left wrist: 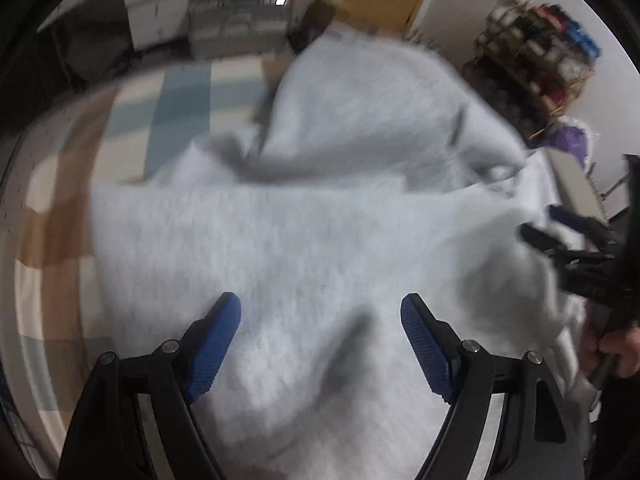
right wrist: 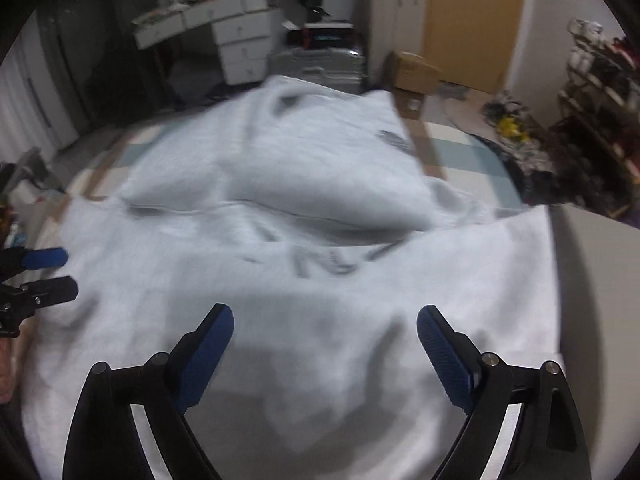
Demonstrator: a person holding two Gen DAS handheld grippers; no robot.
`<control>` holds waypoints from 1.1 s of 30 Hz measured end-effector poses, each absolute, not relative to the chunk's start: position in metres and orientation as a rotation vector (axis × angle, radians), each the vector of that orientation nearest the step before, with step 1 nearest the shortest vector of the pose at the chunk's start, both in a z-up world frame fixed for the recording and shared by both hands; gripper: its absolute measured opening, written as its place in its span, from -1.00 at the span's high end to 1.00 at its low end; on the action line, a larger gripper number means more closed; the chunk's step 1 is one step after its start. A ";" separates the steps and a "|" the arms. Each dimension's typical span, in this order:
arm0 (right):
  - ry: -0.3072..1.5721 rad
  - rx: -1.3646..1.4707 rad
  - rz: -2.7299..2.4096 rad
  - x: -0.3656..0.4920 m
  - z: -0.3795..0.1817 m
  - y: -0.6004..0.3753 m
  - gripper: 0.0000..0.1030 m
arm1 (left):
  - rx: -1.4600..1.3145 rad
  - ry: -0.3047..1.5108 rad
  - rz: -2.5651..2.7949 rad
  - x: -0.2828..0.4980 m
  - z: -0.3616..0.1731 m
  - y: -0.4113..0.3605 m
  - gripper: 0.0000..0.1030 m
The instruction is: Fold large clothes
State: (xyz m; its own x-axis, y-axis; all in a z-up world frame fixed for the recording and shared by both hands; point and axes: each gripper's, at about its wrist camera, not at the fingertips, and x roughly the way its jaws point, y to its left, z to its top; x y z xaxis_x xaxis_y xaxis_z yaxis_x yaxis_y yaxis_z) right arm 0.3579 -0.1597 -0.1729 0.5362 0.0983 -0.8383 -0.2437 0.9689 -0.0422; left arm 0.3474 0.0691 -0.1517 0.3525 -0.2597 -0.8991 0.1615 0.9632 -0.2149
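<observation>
— Nearest, at lower frame: how do both tools stand?
— Left gripper [left wrist: 320,344] and right gripper [right wrist: 324,354]: jaws wide apart, holding nothing, over the grey sweatshirt [right wrist: 312,280].
— Progress?
— Partly folded on the checked bed [left wrist: 64,240]; upper half lies doubled mid-frame. Further folds probably remain.

**Motion blur and cropped edges**

Both views are smeared by motion. The dark lettering [right wrist: 340,262] on the pale grey garment [right wrist: 304,184] cannot be read, and a fold covers its top. The garment's near hem runs off the bottom edge in both views. The shelf items [left wrist: 536,56] are too blurred to identify. The right claw [left wrist: 560,236] is half buried in cloth, so its grip cannot be judged there.
</observation>
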 end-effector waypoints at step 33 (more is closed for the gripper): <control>0.873 -0.004 0.218 0.299 -0.176 -0.193 -0.86 | 0.053 1.087 -0.257 0.343 -0.171 0.002 -0.73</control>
State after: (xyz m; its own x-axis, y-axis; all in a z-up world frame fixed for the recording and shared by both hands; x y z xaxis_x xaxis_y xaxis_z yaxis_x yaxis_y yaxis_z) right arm 0.2987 -0.1926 -0.1763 0.6219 0.1883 -0.7601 -0.1916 0.9777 0.0855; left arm 0.3433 0.0025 -0.1713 0.4388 -0.1811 -0.8801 0.2330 0.9689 -0.0832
